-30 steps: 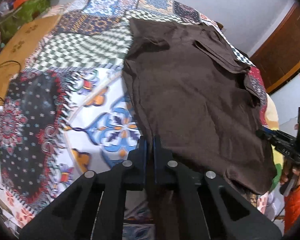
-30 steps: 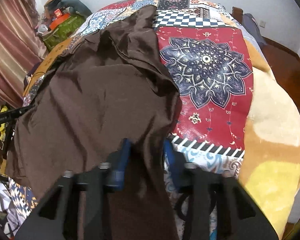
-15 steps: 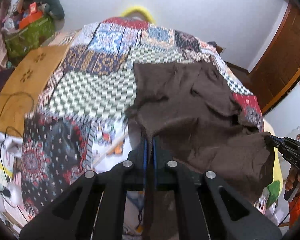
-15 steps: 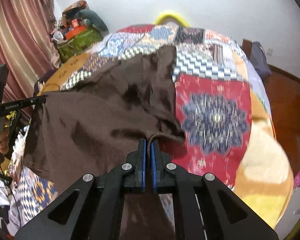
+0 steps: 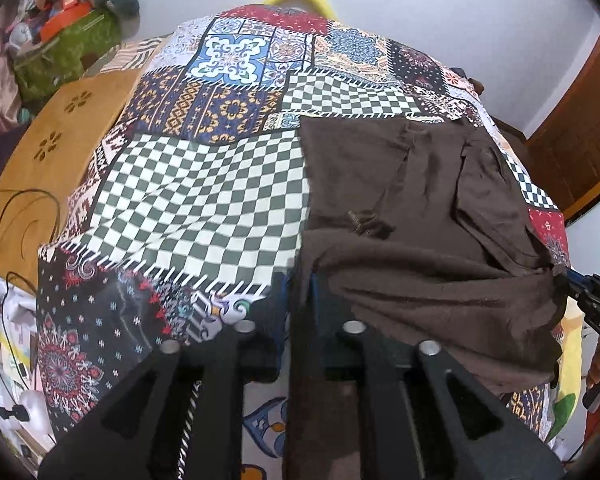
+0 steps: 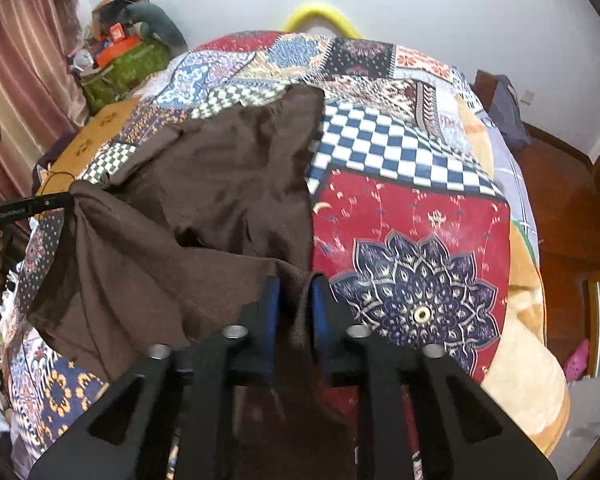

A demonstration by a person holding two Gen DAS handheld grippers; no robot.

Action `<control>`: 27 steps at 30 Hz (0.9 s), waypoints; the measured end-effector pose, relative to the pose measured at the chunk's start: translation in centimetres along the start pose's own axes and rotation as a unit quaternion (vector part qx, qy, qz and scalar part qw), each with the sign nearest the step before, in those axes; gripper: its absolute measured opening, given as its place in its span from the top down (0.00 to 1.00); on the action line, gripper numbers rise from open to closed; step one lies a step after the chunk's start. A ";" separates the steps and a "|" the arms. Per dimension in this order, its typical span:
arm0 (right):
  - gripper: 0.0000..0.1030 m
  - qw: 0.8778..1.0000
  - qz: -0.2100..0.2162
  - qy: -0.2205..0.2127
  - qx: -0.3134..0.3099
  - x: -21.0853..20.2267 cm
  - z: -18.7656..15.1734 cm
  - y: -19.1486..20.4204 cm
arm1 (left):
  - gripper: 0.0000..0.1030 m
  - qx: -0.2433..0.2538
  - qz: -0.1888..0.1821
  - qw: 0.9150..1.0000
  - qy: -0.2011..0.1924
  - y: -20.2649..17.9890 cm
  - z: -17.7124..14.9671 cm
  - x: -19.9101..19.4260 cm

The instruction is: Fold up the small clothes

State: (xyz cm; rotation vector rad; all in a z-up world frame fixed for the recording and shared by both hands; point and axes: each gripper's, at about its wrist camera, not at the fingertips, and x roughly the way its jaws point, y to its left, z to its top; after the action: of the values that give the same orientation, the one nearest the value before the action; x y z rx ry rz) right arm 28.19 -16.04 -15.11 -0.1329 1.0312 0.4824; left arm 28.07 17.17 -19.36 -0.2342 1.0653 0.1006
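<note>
Home bedrm: patchwork bedspread (image 5: 204,196), curtain (image 6: 16,76), wood door (image 5: 572,152).

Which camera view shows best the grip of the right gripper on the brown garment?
The right wrist view: the right gripper shows cloth of the brown garment pinched between its blue pads. The left wrist view shows only its tip at the garment's right corner.

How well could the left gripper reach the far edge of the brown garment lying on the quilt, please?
Probably not freely yet. The left gripper is shut on a near corner of the brown garment, as is the right gripper. Nothing lies on the quilt ahead, so carrying the corner forward looks unobstructed.
</note>
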 end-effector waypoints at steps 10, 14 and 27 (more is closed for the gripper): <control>0.67 1.000 -0.003 0.005 -0.001 -3.0 -4.0 -1.0 | 0.65 0.010 -0.003 1.000 0.027 1.1 -6.7 -2.4; 0.67 1.000 -0.009 0.021 0.003 -3.0 -6.2 -1.6 | 0.65 -0.001 -0.014 0.999 0.050 1.7 -9.3 -2.5; 0.76 0.996 0.030 0.047 0.075 -0.9 -9.3 -3.8 | 0.78 0.011 -0.050 0.998 0.047 0.2 -12.2 -3.3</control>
State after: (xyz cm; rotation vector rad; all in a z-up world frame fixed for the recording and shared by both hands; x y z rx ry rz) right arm 22.14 -22.75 -19.65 0.0083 1.1630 0.4539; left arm 16.03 14.61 -22.17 -0.2732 1.1450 -0.0119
